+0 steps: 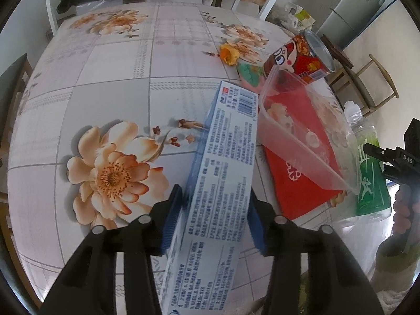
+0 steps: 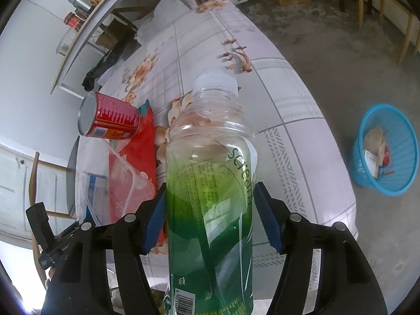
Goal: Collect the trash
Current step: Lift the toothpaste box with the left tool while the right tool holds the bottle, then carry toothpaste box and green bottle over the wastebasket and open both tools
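My left gripper (image 1: 214, 220) is shut on a long blue-and-white toothpaste box (image 1: 223, 162); both blue pads press its sides, and its far end reaches out over the flowered tablecloth (image 1: 110, 78). My right gripper (image 2: 210, 220) is shut on a clear plastic bottle (image 2: 210, 183) with a green label, held by its body with the white cap pointing away. The same bottle (image 1: 367, 162) shows at the right edge of the left wrist view, beside a hand on the other gripper's handle.
On the table lie a tilted clear plastic container (image 1: 302, 136), a red flat packet (image 1: 296, 183) under it, a red can (image 2: 110, 116) on its side, orange peel (image 1: 229, 53) and a pink-green wrapper (image 1: 249, 74). A blue basket (image 2: 367, 181) holding scraps stands on the floor to the right.
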`<action>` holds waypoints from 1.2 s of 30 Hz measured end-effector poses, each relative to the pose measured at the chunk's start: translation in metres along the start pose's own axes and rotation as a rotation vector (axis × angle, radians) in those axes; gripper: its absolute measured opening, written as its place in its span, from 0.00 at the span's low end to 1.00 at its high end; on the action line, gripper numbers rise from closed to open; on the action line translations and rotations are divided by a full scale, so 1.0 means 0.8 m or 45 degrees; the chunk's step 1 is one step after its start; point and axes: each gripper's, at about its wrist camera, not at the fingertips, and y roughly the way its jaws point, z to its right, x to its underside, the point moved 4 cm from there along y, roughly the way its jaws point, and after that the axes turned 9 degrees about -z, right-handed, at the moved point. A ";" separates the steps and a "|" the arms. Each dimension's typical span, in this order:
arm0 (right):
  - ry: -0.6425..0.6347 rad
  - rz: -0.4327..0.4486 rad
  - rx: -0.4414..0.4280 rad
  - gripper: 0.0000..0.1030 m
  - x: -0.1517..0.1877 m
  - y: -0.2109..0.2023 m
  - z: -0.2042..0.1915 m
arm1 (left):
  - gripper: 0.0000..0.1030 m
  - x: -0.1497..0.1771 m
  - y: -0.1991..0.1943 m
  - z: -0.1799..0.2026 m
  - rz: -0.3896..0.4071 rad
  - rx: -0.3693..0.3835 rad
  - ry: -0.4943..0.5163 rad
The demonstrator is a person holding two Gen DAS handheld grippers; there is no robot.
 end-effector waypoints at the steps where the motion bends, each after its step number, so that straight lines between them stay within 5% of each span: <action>1: 0.000 0.003 -0.002 0.59 0.000 -0.001 0.001 | 0.41 0.001 -0.001 -0.001 0.002 0.002 -0.004; 24: 0.006 0.066 -0.047 0.58 0.012 -0.030 0.007 | 0.35 0.023 -0.046 -0.020 0.120 0.044 -0.082; 36: 0.004 0.155 -0.115 0.58 0.017 -0.071 0.009 | 0.35 0.026 -0.131 0.012 0.320 0.071 0.032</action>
